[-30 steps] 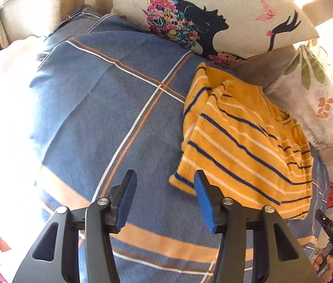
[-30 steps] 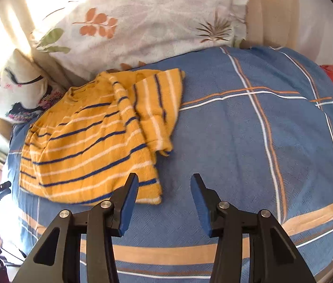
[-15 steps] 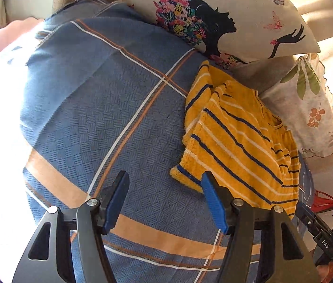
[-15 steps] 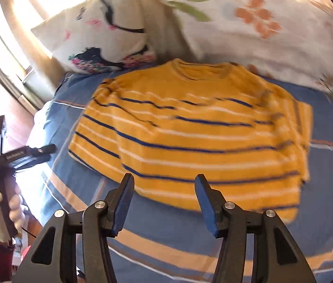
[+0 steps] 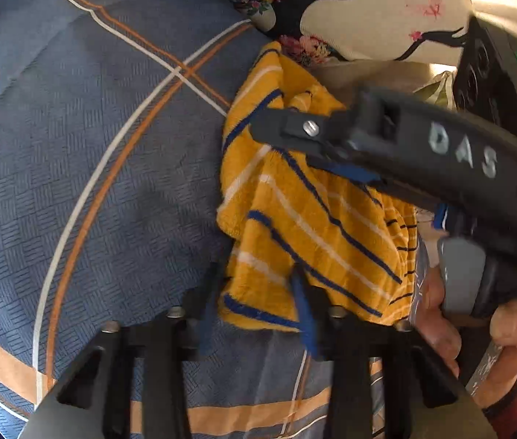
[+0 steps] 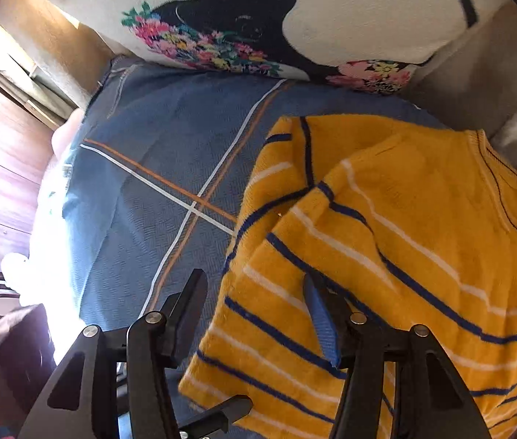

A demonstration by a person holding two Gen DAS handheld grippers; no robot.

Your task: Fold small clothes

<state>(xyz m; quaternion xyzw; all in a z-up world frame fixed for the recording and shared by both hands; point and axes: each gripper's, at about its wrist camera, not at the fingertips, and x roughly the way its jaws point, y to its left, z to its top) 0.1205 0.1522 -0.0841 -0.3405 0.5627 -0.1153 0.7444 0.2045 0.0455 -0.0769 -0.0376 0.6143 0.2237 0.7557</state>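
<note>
Closing on the nearest hem corner of a small yellow knitted sweater with blue and white stripes, the left gripper has that fabric between its blue pads, though whether they already pinch it cannot be told through the blur. The right gripper is spread wide and opening a little more, straddling the sweater's side edge, one finger over the knit and the other over bare bedding. It holds nothing. Both seem placed along this one side to lift it together for a fold. The sweater lies on a bed covered by a blue bedspread with orange and white crossing lines. Beyond it leans a cream cushion printed with a black silhouette and flowers.
</note>
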